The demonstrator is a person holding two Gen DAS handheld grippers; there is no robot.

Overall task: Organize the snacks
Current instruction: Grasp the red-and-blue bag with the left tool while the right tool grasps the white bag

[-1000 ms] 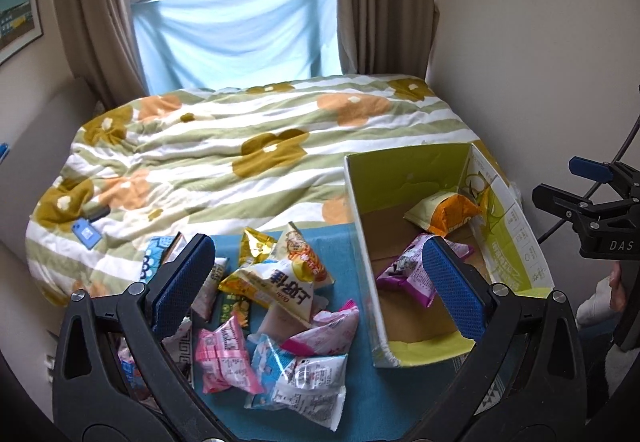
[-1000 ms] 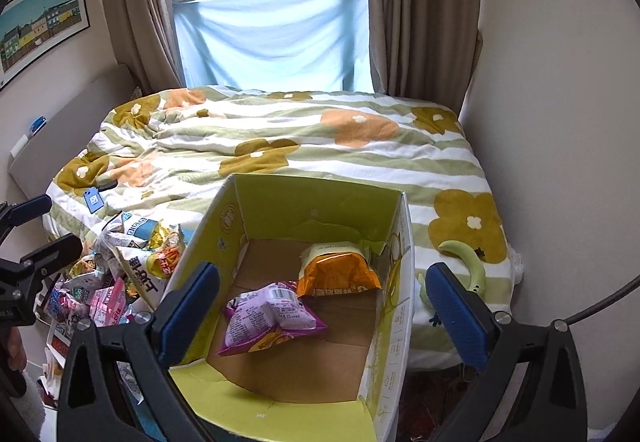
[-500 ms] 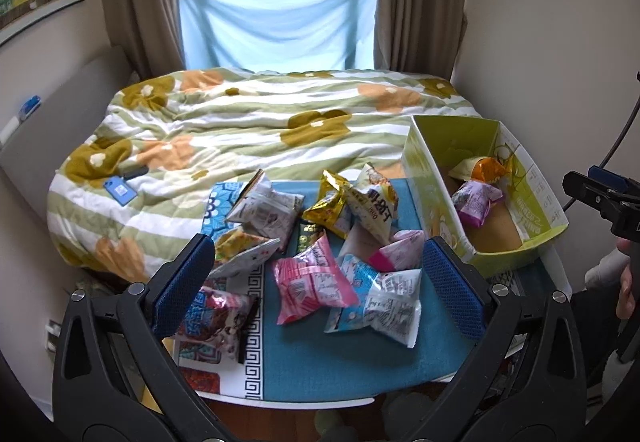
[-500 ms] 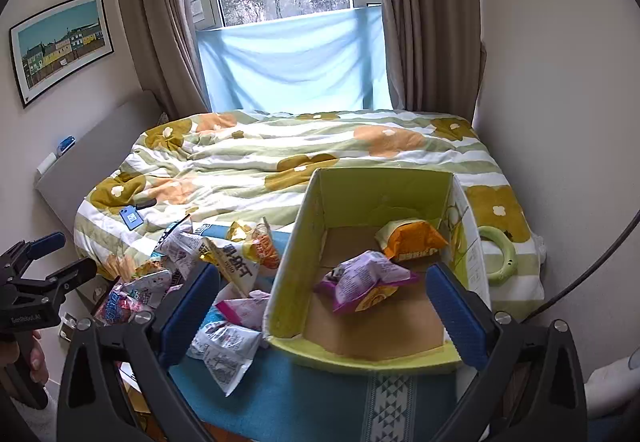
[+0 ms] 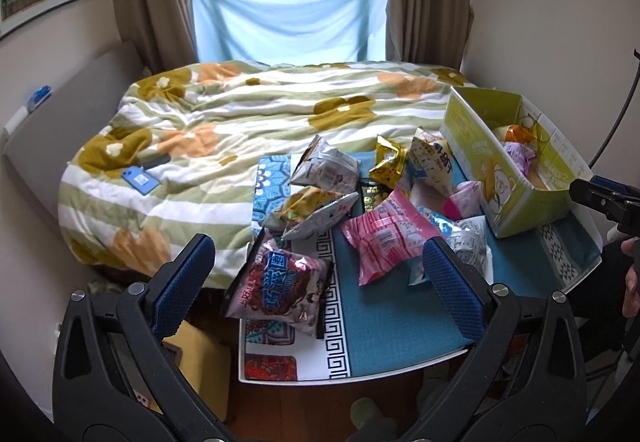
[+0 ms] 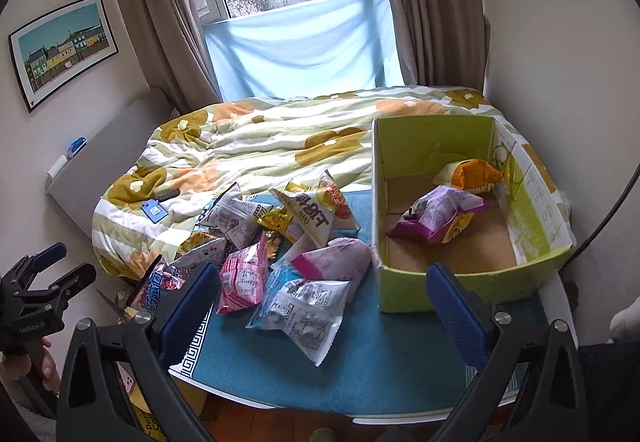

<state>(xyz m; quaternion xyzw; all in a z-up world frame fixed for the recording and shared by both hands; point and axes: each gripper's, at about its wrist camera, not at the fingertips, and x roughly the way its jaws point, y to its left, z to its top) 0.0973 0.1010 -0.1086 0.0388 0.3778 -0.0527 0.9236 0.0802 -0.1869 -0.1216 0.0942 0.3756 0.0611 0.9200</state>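
A pile of several snack bags lies on a blue cloth-covered table (image 5: 384, 326); among them are a pink bag (image 5: 382, 238), a dark purple bag (image 5: 280, 292) at the table's left edge and a white-blue bag (image 6: 308, 308). A green cardboard box (image 6: 460, 284) stands at the table's right, holding a purple bag (image 6: 438, 218) and an orange bag (image 6: 472, 175). My left gripper (image 5: 318, 274) hangs open above the near left of the pile, holding nothing. My right gripper (image 6: 320, 302) is open and empty, in front of the table between pile and box.
A bed with a green striped, flower-patterned duvet (image 5: 248, 122) lies behind the table, a blue phone (image 5: 140, 179) on it. A wall rises right of the box. A yellow box (image 5: 200, 366) sits on the floor at the table's left. Curtains and a window stand behind.
Both grippers have pulled back and up from the box and pile, so the whole table shows. The left view has swung leftward, away from the box. Both stay open and empty.
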